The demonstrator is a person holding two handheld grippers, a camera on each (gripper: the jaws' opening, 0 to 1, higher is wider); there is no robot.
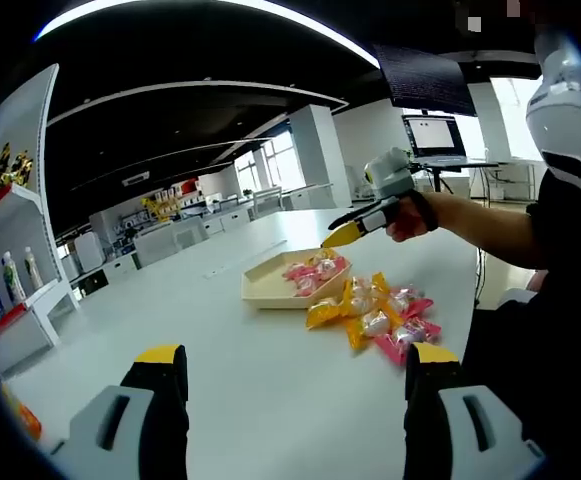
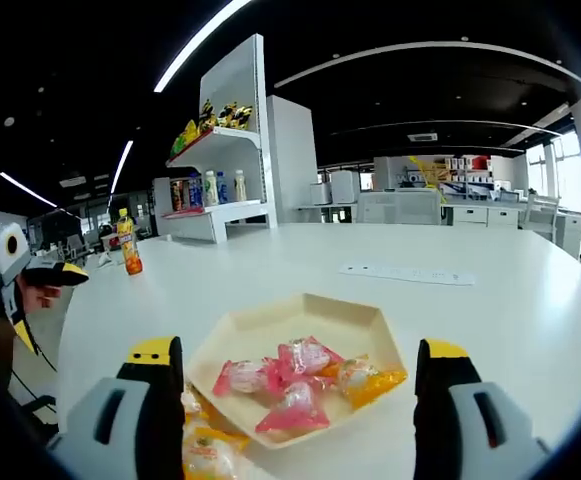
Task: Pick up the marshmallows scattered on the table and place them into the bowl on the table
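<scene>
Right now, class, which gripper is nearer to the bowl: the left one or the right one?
The right gripper. It hovers just above the bowl, jaws apart. The left gripper sits back across the table, with loose marshmallows between.

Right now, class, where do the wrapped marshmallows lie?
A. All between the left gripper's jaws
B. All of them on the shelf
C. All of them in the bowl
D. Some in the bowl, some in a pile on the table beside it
D: the left gripper view shows wrapped marshmallows in the bowl and a pile on the table beside it.
</scene>
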